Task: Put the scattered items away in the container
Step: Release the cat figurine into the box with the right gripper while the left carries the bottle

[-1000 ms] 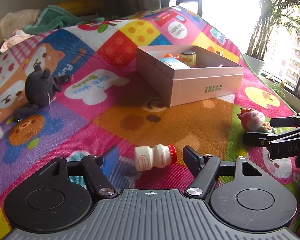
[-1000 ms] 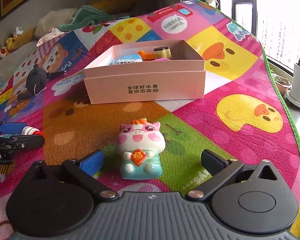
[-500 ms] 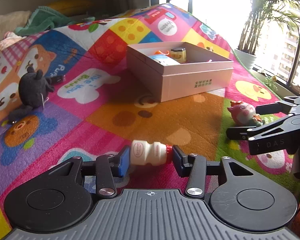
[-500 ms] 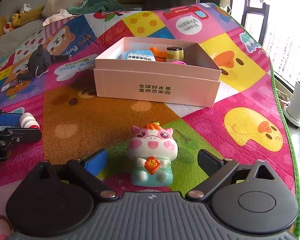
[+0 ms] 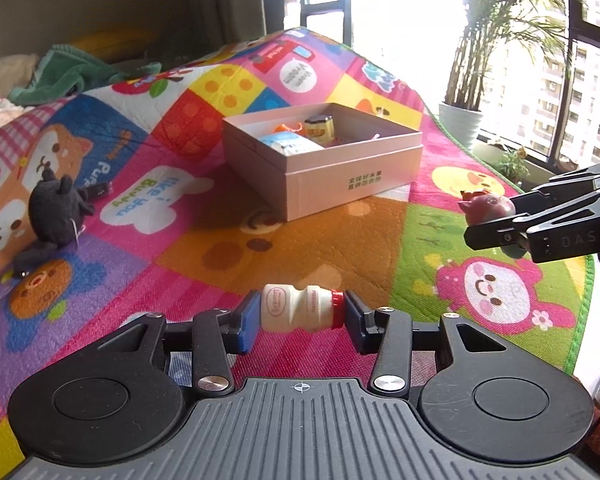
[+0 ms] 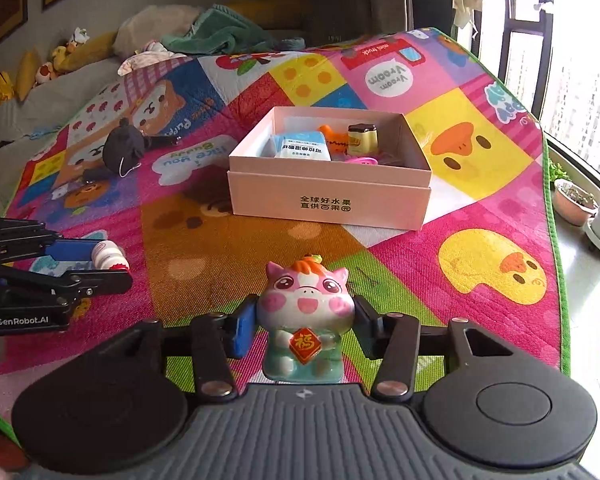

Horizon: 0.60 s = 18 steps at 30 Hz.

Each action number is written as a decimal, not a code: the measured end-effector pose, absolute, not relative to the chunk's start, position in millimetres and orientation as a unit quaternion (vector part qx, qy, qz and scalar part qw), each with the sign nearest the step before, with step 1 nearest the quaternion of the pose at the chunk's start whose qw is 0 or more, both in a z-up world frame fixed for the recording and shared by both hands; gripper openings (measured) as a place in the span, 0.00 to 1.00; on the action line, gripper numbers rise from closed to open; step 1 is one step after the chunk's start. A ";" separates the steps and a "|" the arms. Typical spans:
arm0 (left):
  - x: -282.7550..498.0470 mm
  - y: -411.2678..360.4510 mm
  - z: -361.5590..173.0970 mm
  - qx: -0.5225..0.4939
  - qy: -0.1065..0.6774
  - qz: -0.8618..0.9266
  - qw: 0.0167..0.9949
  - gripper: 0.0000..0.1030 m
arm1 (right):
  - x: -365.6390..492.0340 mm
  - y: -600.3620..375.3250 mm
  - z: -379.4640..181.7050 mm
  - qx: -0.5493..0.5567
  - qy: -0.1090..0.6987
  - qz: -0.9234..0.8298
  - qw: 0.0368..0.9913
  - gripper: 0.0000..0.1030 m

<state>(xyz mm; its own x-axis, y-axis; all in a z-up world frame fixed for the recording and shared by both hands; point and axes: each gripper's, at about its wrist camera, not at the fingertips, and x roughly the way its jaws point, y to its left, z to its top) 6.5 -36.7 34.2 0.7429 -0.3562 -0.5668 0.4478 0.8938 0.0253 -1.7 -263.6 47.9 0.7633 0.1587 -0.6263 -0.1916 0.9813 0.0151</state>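
Two grippers work over a bright patchwork play mat (image 6: 228, 248) printed with cartoon animals and the words "I like you Buddy" and "Vroom Vroom". Far left on it lies a dark plush toy (image 5: 58, 206); only the right wrist view shows the grey sofa (image 6: 32, 100) with yellow cushions behind it. The left gripper (image 5: 299, 316), marked "GenRobot.AI" on its side, is clamped endwise on a small white drink bottle (image 5: 298, 312) with a red cap. At the middle stands the open pink box (image 6: 328, 196), green Chinese print on its near wall, holding a packet, a small jar and orange bits. The right gripper (image 6: 305, 326), whose jaws have just been closing, presses on a pink pig figurine (image 6: 305, 320), both sides touching. Only the left wrist view shows a potted palm (image 5: 460, 120) at the far-right window.
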 end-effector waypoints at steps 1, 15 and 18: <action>4.5 -38.5 38.7 0.084 0.280 -0.222 0.930 0.47 | -6.9 -266.3 52.2 -0.023 0.329 0.095 0.939 0.48; 55.2 -90.5 99.4 0.149 0.179 -0.262 0.936 0.47 | -9.7 -292.4 109.8 0.000 0.258 0.121 0.959 0.48; 86.2 -99.6 103.3 0.141 0.171 -0.262 0.939 0.47 | 16.7 -297.8 112.4 -0.016 0.251 0.112 0.962 0.48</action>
